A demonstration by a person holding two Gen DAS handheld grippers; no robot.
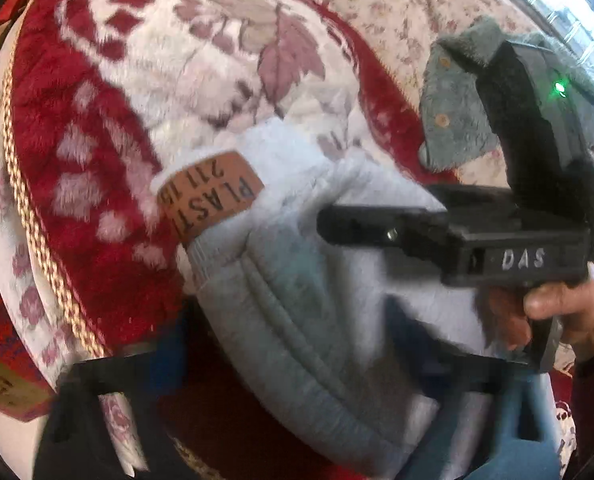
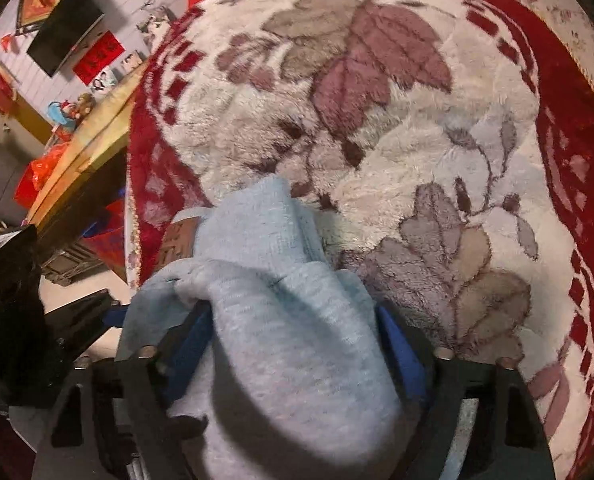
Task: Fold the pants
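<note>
The pale grey fleece pants (image 2: 293,340), soft, thick and limp, lie bunched on a plush floral blanket (image 2: 397,120). The right gripper (image 2: 293,344) pinches a fat fold between its blue fingers (image 2: 401,344).

The waistband beside the brown label (image 1: 213,196) offers the firmest hold. Only the left view shows that label legibly; whether the left gripper (image 1: 309,412) pinches cloth, I cannot tell.

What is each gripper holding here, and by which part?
Both have the grey pants between their fingers. The right gripper takes a bunched fold; the left gripper takes the waistband near the brown label. Whether either grip is firm cannot be told.
</note>
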